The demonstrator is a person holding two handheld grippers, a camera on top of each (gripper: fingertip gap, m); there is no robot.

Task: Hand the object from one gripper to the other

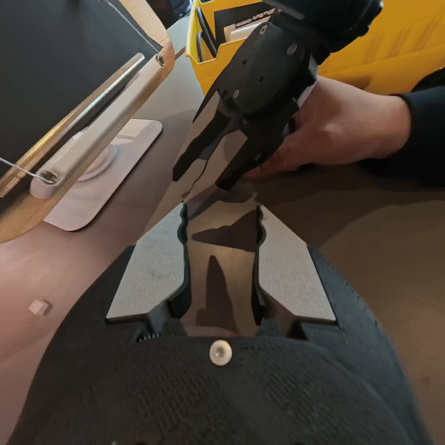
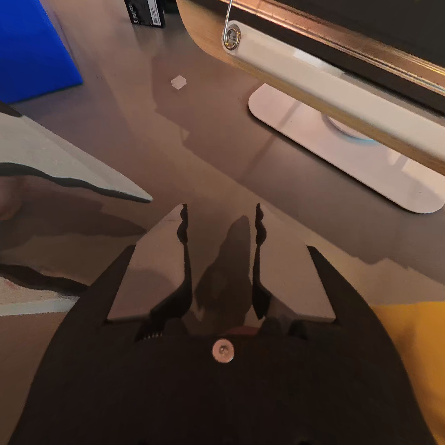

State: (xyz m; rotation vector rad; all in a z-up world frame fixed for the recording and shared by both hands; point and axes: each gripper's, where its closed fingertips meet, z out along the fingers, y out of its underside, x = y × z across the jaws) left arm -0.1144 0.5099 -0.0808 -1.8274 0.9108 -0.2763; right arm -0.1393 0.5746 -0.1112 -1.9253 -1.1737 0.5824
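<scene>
Both tools (image 1: 221, 207) gaping — small cube (image 1: 38, 307) aside.

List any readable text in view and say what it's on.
Black box, top of the right wrist view: white print, too small to read.
Black card in the yellow bin: pale lettering, too blurred to read.
Nothing else bears text.

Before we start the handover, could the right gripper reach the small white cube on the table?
Probably yes: the small white cube lies ahead of the open right gripper on bare table, with nothing between.
</scene>
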